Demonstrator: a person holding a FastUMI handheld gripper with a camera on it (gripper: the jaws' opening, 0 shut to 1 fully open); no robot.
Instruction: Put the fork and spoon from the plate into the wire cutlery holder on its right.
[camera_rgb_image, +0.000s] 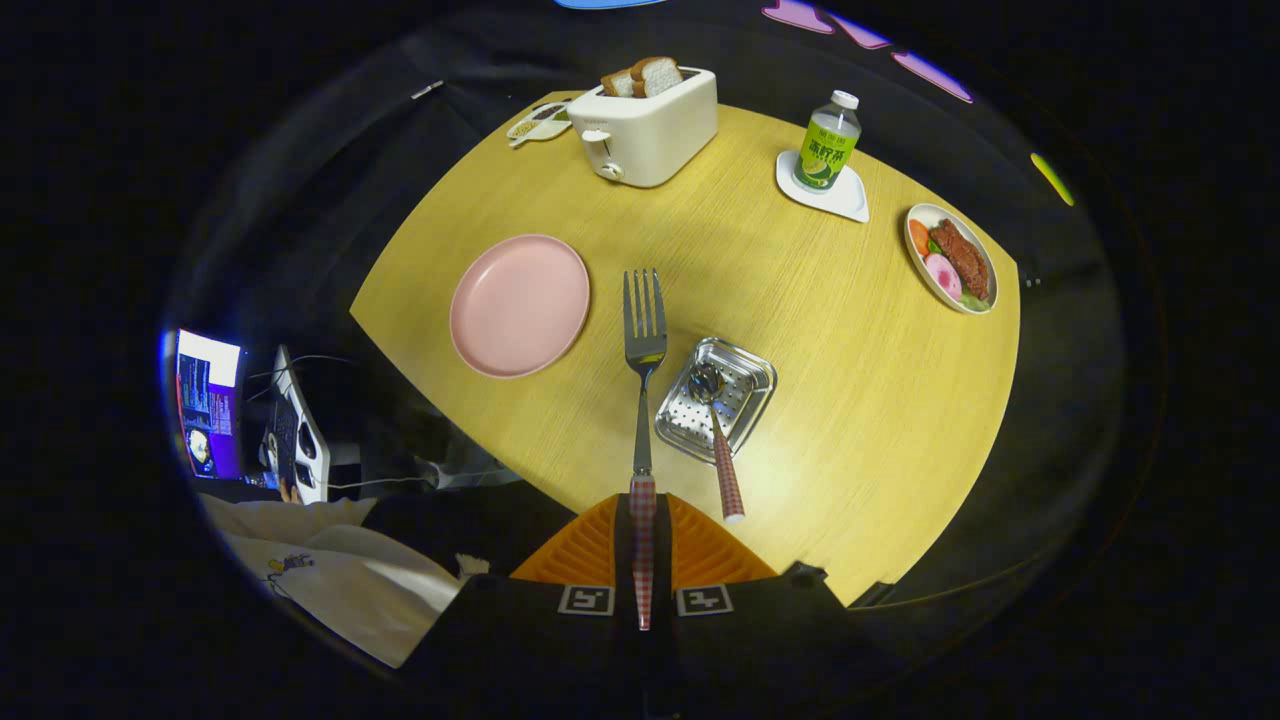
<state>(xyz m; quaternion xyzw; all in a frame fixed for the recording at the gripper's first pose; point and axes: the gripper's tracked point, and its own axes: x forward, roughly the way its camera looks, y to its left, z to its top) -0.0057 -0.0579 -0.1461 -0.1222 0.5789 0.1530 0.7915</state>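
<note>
- gripper (642, 545): both fingers clamped on fork (644, 340) handle; checked-pattern grip between ribbed pads, metal neck + tines sticking fwd over the desk (880, 420)
- fork: shiny steel, 4 tines, held above the desk between plate and holder
- spoon (718, 430): bowl down in the holder, checked handle leaning out toward gripper, just right of the fork
- wire cutlery holder (745, 385): rectangular, shiny metal w/ perforated base; right of plate
- plate (519, 305): round, pink, matte; left of fork tines
- desk: yellow wood-grain top
- beyond: cream toaster (648, 130) w/ bread slices; green-label bottle (828, 142) on white coaster; oval dish of food (952, 258) far right; all well apart from the fork
</note>
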